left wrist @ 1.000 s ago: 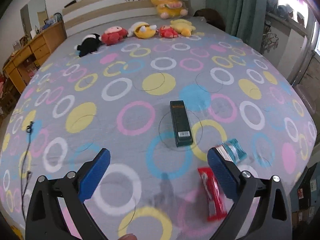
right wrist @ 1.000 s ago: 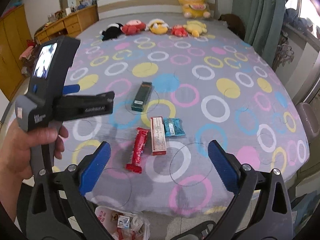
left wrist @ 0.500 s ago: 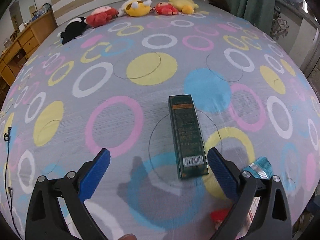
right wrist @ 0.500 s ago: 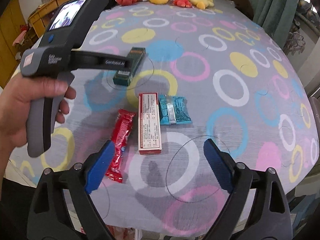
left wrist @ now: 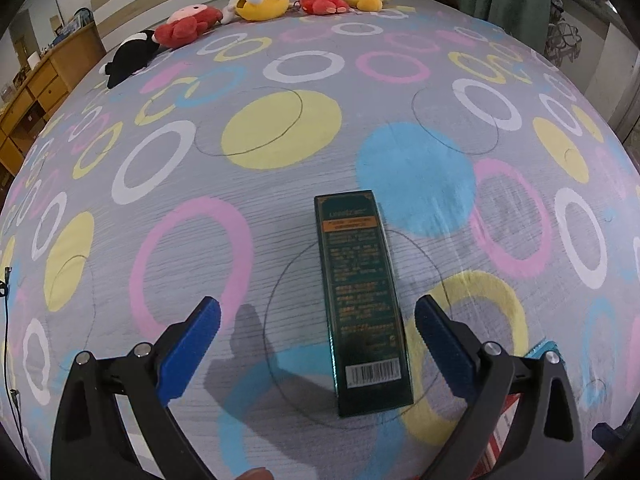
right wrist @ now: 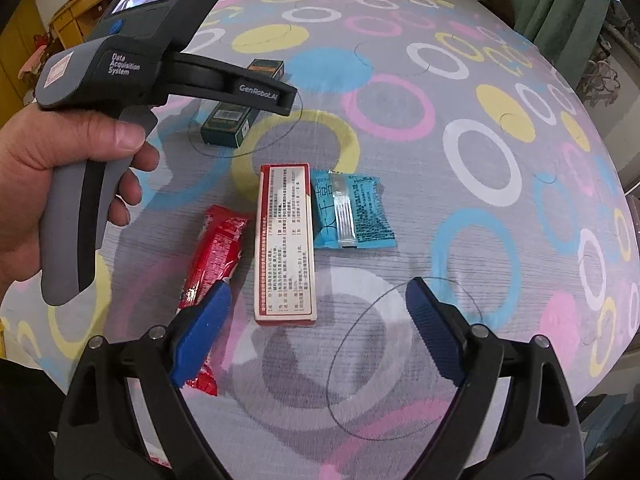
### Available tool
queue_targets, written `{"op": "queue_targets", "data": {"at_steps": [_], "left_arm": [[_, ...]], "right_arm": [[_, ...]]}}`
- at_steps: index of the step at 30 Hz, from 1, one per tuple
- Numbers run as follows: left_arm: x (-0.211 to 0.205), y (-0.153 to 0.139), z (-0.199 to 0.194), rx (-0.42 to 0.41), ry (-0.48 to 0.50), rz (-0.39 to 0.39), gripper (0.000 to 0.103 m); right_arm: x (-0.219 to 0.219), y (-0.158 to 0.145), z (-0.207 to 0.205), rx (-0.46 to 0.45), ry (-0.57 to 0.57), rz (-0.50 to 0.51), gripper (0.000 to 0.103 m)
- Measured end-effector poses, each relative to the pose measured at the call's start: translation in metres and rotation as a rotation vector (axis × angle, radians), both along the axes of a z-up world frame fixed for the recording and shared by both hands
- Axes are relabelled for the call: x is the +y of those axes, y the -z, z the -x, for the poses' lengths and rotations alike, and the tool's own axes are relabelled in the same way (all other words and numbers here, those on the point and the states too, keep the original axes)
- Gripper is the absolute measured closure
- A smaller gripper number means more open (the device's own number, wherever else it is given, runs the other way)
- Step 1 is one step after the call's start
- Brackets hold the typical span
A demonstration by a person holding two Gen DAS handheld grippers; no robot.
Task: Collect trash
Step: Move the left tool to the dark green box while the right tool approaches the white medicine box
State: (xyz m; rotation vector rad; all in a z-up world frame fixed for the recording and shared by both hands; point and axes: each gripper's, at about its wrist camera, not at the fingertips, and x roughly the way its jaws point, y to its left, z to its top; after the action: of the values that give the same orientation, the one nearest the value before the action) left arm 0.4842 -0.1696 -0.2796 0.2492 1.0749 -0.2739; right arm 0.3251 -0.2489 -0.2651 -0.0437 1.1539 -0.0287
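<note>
Dark green box (left wrist: pixel 362 300), red-and-white carton (right wrist: pixel 286 244), blue wrapper (right wrist: pixel 352 210), grey ring-patterned bedspread (left wrist: pixel 280 208)

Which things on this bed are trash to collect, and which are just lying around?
Trash:
- dark green box
- red and white box
- red wrapper
- blue wrapper

Just lying about:
- plush toys
- wooden dresser

On the bedspread (right wrist: pixel 460 240) — two boxes, one dark green (left wrist: pixel 362 300), one red-and-white (right wrist: pixel 286 244); two wrappers, red (right wrist: pixel 214 256) and blue (right wrist: pixel 352 212); six plush toys.
</note>
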Motion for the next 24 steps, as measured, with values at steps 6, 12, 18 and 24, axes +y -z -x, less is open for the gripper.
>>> {"op": "queue_targets", "data": {"at_steps": [6,12,18,24], "left_arm": [[-0.001,0.014,-0.006,0.015,-0.012,-0.019,0.008],[-0.005,0.016,-0.010,0.010,-0.009,-0.018,0.008],[-0.005,0.020,-0.011,0.003,-0.012,-0.006,0.007],[-0.004,0.021,-0.009,-0.007,-0.018,0.006,0.009]], "right_arm": [[-0.004,0.009,-0.007,0.016,0.013,-0.003,0.022],[-0.006,0.019,-0.013,0.030,0.015,-0.003,0.022],[-0.004,0.035,-0.022,0.058,0.011,0.003,0.023],[-0.007,0.038,-0.030,0.061,0.022,-0.021,0.028]]}}
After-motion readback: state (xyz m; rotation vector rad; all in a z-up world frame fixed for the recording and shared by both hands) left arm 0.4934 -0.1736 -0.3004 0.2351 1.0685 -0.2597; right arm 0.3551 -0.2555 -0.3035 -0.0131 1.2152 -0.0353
